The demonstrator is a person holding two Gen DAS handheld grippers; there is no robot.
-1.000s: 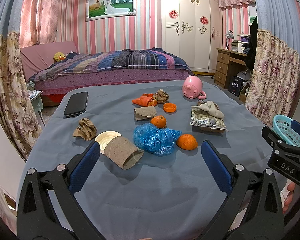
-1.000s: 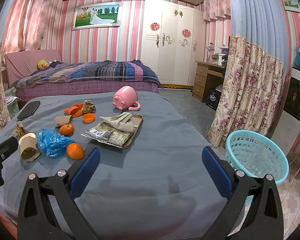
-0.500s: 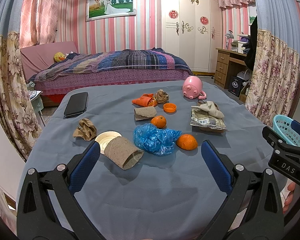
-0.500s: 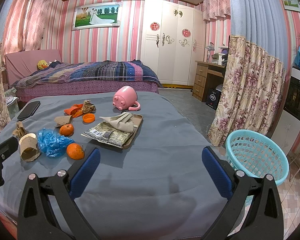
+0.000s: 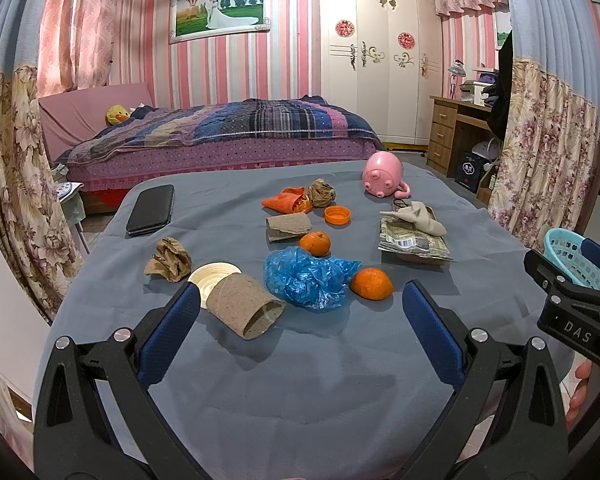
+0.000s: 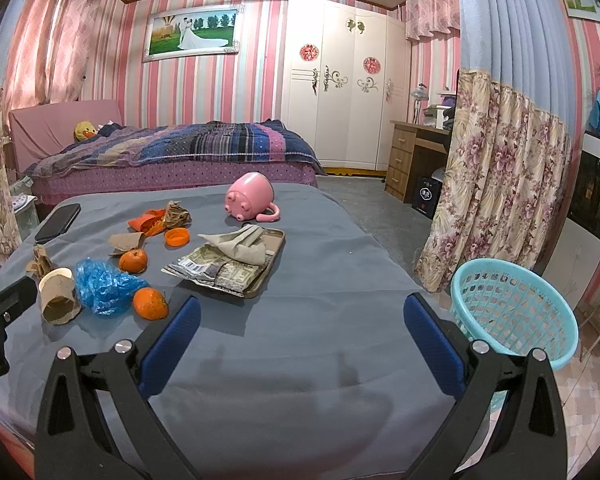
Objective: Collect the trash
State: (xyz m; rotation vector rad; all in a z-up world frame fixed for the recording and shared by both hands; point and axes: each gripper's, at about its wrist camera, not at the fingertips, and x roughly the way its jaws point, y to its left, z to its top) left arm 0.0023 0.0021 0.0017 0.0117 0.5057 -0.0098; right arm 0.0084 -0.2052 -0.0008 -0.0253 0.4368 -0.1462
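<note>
Trash lies scattered on the grey-blue table [image 5: 308, 384]: a crumpled blue plastic bag [image 5: 306, 276], a cardboard tube [image 5: 244, 310], crumpled brown paper [image 5: 170, 260], an orange wrapper [image 5: 286, 205], an orange cap [image 5: 337, 215] and a torn cardboard piece [image 5: 288, 227]. A teal basket [image 6: 512, 312] stands on the floor right of the table. My left gripper [image 5: 300, 316] hovers open just short of the tube and bag, holding nothing. My right gripper [image 6: 302, 320] hangs open and empty over the table's near right part.
Two oranges [image 5: 371, 284] [image 5: 315, 243], a pink pig mug [image 5: 382, 175], a black phone [image 5: 151, 210], a gold lid [image 5: 210, 276] and a tray with wrappers and a cloth [image 6: 236, 260] share the table. A bed, wardrobe, desk and floral curtains surround it.
</note>
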